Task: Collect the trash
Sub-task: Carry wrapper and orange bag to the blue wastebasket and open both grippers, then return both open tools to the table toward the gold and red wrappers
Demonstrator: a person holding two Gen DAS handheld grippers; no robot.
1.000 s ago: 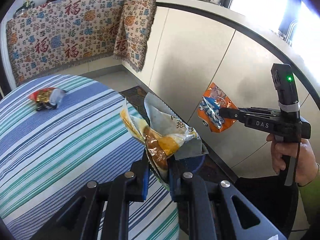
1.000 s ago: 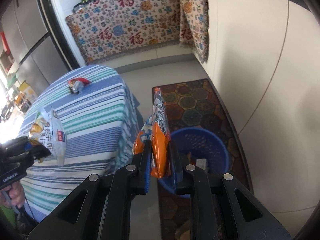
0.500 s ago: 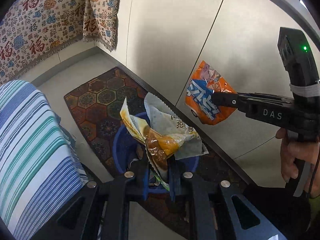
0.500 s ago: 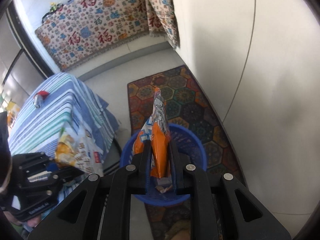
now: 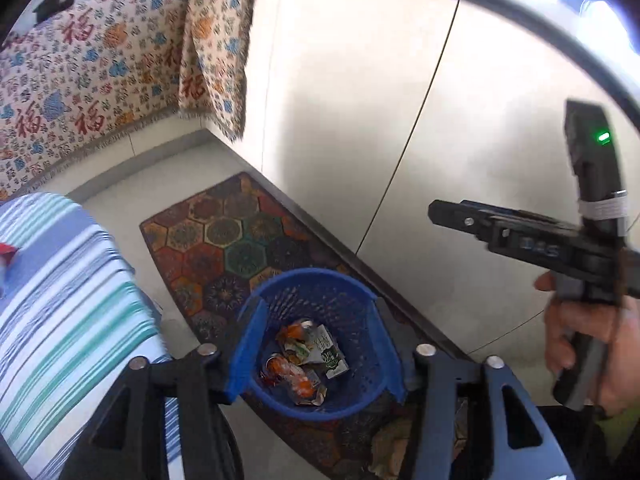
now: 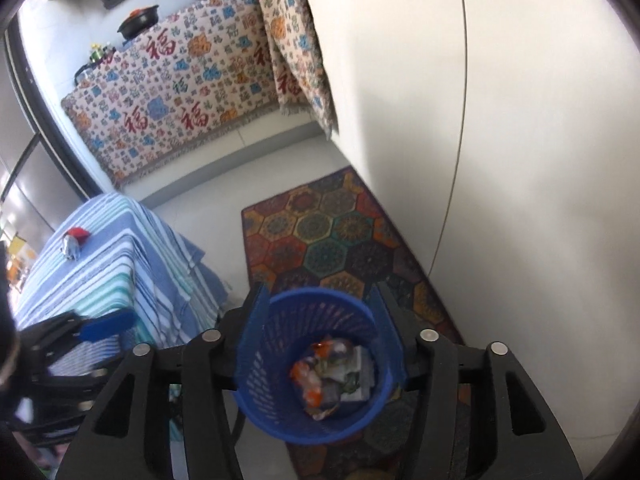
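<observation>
Plastic, foil, cloth and matt black tooling

The blue basket [image 5: 362,312] is perforated plastic, holding crinkled glossy wrappers [image 5: 304,360]. The striped tablecloth [image 5: 68,300] and patterned hanging cloth [image 6: 180,92] are woven fabric, the rug [image 6: 332,240] dull pile. Cabinet panels [image 5: 352,112] look smooth, satin. Left gripper [image 5: 316,354] is matt black with shiny metal screws.

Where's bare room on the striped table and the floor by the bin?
Striped tablecloth: bare except the red wrapper near its far edge. Grey floor between table and patterned rug: free. Crowded: the blue basket, full of wrappers, on the rug's near end.
</observation>
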